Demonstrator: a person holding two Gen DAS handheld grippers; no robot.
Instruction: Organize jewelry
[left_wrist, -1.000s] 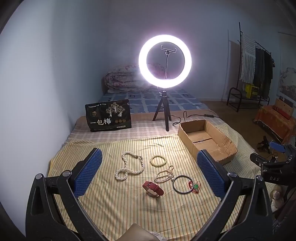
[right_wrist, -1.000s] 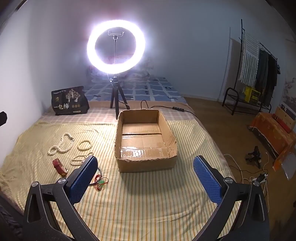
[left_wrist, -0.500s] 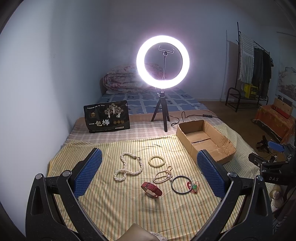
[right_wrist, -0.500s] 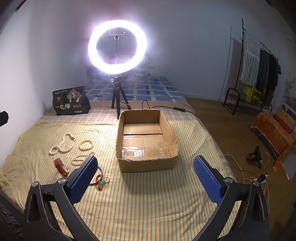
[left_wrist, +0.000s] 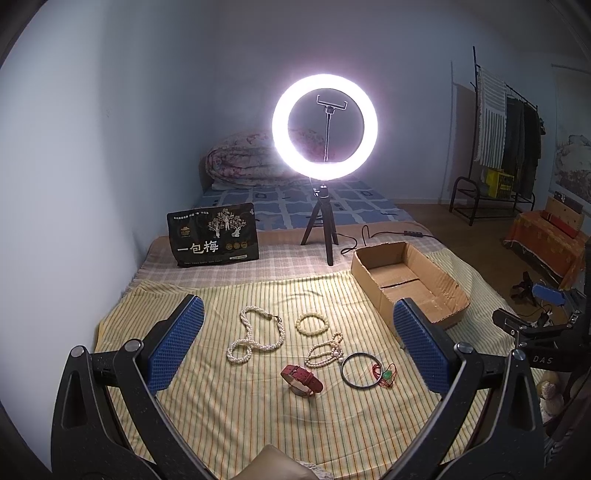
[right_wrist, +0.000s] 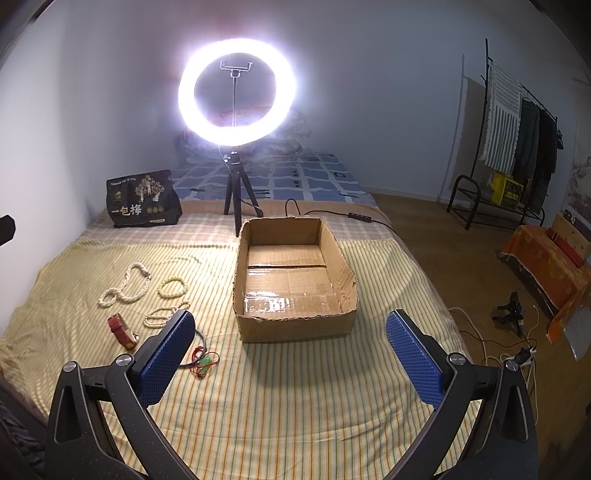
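Now, scene: bed (right_wrist: 295, 398) under a yellow striped cloth.
Landmark: cardboard box (right_wrist: 295, 284), open-topped and empty, on the bed.
Left gripper (left_wrist: 295, 347): jaws spread wide, holding nothing, above the jewelry left of the box.
Right gripper (right_wrist: 291, 358): jaws spread wide, holding nothing, just in front of the box's near wall.
Necklace (left_wrist: 255, 338): pearl strand lying farthest left of the box.
Bracelet (left_wrist: 312, 325): pale bead loop between the necklace and the box.
Beads (left_wrist: 325, 355): thin pale string just nearer than the bracelet.
Watch (left_wrist: 301, 380): red strap, nearest the camera, left of the box.
Ring (left_wrist: 360, 370): dark hoop right of the watch, beside the beads.
Cord (left_wrist: 384, 374): red string with a green piece, perhaps a pendant, touching the ring.
Lamp (right_wrist: 236, 92): lit ring light on a tripod, behind the box.
Bag (right_wrist: 142, 199): black printed pouch, behind and left of the box.
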